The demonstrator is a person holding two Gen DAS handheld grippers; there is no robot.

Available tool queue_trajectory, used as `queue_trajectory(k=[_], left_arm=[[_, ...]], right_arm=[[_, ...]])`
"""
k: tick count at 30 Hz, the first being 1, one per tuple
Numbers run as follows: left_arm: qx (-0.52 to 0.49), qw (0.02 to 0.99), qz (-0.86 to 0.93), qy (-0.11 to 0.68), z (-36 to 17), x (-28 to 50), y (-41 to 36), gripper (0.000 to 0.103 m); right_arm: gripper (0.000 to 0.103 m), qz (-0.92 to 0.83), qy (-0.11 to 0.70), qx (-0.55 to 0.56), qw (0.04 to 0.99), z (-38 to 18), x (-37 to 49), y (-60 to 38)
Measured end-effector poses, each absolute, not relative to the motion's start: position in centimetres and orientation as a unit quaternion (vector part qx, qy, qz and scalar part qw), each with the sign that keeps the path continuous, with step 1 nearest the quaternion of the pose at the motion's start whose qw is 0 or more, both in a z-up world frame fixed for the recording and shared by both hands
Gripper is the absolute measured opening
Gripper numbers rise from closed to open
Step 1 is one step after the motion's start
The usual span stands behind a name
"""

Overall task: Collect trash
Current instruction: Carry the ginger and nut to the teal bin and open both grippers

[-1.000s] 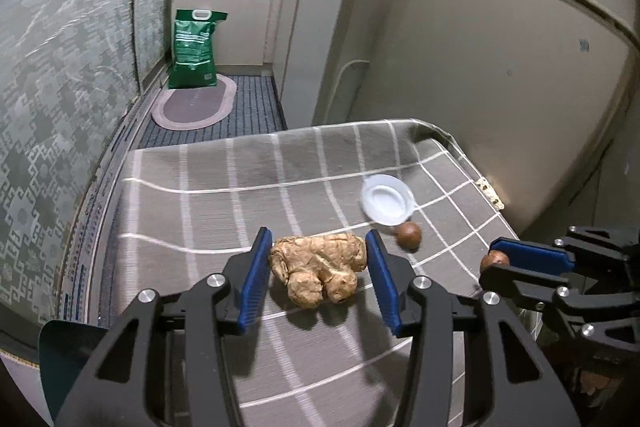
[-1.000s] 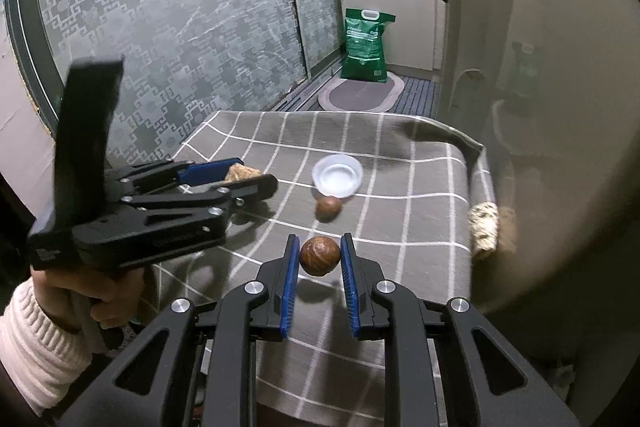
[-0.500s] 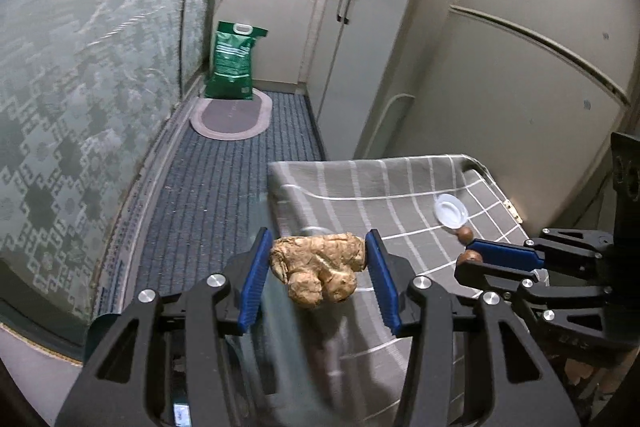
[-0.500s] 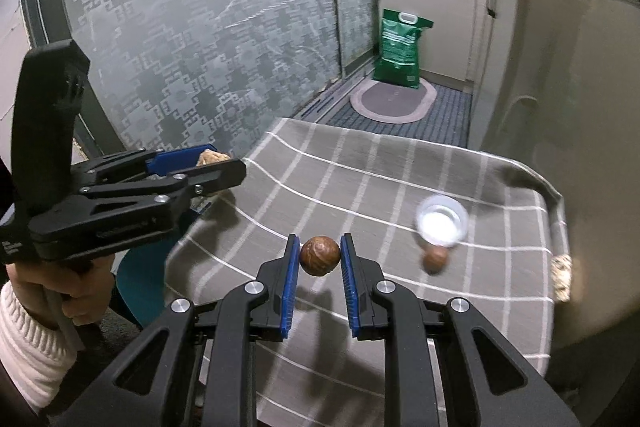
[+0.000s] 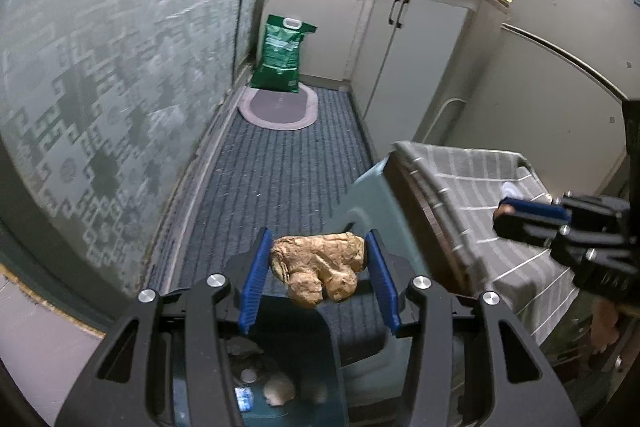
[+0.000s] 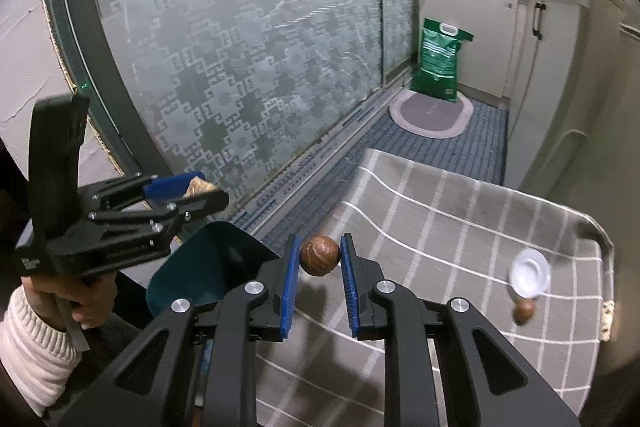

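Frosted patterned glass door [image 6: 248, 59], ribbed blue floor mat [image 5: 280, 163], white cabinets [image 5: 416, 47].

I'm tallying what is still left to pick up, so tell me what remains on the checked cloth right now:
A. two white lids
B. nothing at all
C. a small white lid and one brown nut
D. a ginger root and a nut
C: the right wrist view shows a small white lid with one brown nut beside it on the checked cloth; the ginger root is up in the left hand-held gripper.
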State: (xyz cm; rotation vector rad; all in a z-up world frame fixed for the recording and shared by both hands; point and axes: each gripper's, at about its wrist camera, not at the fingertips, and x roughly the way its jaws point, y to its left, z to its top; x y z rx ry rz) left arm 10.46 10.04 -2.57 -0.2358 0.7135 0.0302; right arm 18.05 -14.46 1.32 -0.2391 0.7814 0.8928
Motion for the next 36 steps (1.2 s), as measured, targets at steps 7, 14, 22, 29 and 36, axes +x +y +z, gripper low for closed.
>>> queue_trajectory(k=[7, 14, 22, 29, 36], left_arm=[[-0.121, 0.915, 0.039, 0.383, -5.7, 9.0, 13.3, 0.050], [-0.130, 0.895, 0.050, 0.425, -8.3, 7.8, 15.7, 0.051], [-0.116, 0.889, 0.043, 0.441, -9.0, 6.6, 16.4, 0.053], [-0.123, 0.896, 0.045, 0.424, -8.3, 5.4, 17.8, 0.048], [-0.128, 0.906, 0.044, 0.402, -7.1, 3.9, 18.6, 0.040]], right_arm=[[0.021, 0.439, 0.367, -0.126, 0.810, 1.3, 17.0, -10.5], [0.021, 0.452, 0.373, -0.138, 0.798, 0.7, 16.3, -7.2], [0.021, 0.461, 0.382, -0.153, 0.786, -0.3, 15.6, -4.3], [0.020, 0.466, 0.395, -0.170, 0.773, -1.7, 14.8, -2.1], [0.020, 0.470, 0.416, -0.192, 0.754, -4.0, 14.2, 0.0]])
